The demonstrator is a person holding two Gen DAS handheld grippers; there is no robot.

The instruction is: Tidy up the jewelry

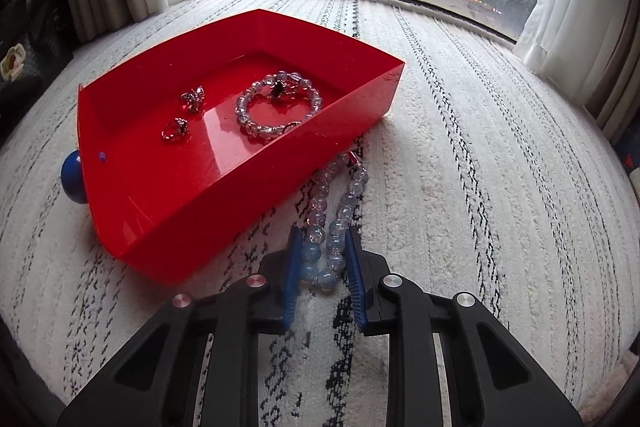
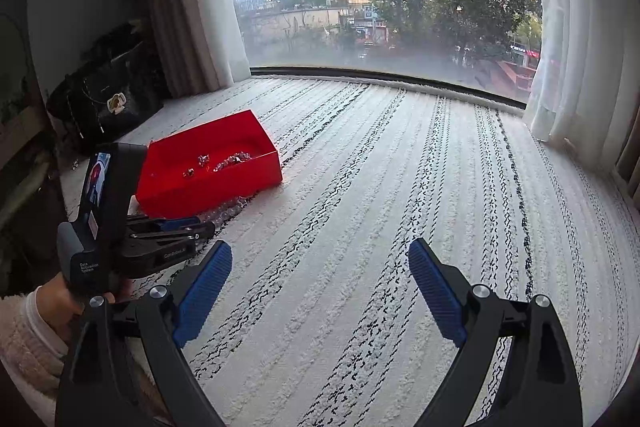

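Two strands of pale, crackled glass beads run between your left gripper [image 1: 323, 267], because the loose bracelet [image 1: 334, 211] is squeezed into a long narrow loop whose long axis points away from you toward the near corner of the red tray [image 1: 168, 203]. Your left jaws are nearly closed around the near end of that loop, the ribbed blue pads [image 1: 294, 267] pressing the round beads from both sides; the far end, with a small red bit, lies on the rug right against the tray wall. You can see the tray is glossy, hard red plastic, rectangular with straight upright walls, set at a slant on the rug [image 1: 480, 167], which is a nubby white weave with dotted black stripes. Inside the tray, a second beaded bracelet [image 1: 280, 105] lies flat as an open circle with a dark stone at its far side, and two small sparkly rings [image 1: 175, 130] sit apart from it toward the left wall. One blue ball [image 1: 73, 179] peeks out from behind the tray's left wall. Your right gripper [image 2: 320, 291] hangs over bare rug well to the right of the tray, its jaws spread wide and holding nothing. From the right wrist view you also see a black handbag [image 2: 108, 95] beside the curtain.
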